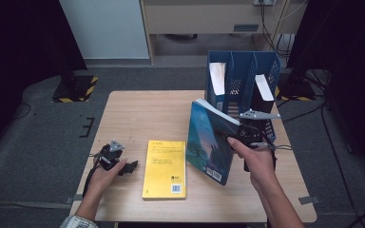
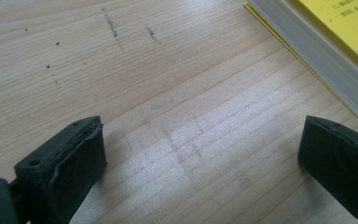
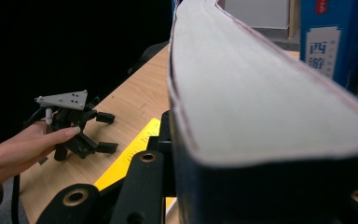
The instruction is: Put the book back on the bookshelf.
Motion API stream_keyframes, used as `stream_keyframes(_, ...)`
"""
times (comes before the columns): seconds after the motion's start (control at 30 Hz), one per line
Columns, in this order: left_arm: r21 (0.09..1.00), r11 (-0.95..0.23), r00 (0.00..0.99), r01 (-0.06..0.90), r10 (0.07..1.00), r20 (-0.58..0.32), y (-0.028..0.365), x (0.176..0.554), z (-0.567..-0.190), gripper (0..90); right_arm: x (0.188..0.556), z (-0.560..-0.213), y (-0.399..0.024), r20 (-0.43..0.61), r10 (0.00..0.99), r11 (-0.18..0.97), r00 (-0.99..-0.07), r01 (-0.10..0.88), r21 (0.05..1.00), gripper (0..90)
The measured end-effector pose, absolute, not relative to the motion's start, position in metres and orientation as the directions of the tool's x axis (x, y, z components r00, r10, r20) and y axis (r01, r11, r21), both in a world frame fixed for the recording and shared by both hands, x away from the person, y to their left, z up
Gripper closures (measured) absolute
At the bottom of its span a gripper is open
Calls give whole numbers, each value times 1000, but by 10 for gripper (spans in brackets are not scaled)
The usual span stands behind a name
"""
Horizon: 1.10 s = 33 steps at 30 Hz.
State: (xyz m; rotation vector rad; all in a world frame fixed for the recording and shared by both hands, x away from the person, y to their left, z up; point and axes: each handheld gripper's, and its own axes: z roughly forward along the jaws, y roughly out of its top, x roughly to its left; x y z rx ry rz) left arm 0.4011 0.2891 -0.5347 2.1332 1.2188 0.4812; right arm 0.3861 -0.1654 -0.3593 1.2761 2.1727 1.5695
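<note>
The right gripper point(image 1: 244, 135) has its jaws pinching the dark blue book point(image 1: 211, 142), upright over the worktop point(image 1: 138, 114) just near the blue file rack point(image 1: 240, 78); it looks heavy and floppy, best gripped near the spine, while the left gripper point(image 1: 123, 166) rests with jaws spread, left of the yellow book point(image 1: 165, 168).

The table point(image 2: 121, 70) is seen as pale matt wood grain. The yellow book point(image 1: 165, 168) and blue book point(image 1: 209, 142) are faced with smooth, glossy paper covers. The file rack point(image 1: 242, 71) is moulded blue plastic.
</note>
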Motion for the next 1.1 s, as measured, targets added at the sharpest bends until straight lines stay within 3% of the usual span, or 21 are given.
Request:
stream_keyframes(0.5,687,-367,503,628,864,2,289,400,-536,0,372,-339,-199,329,744,30,-582,521,853,740)
stream_keyframes(1.1,690,-367,506,623,862,2,289,399,-536,0,390,-284,-233,296,811,-3,-506,501,866,740)
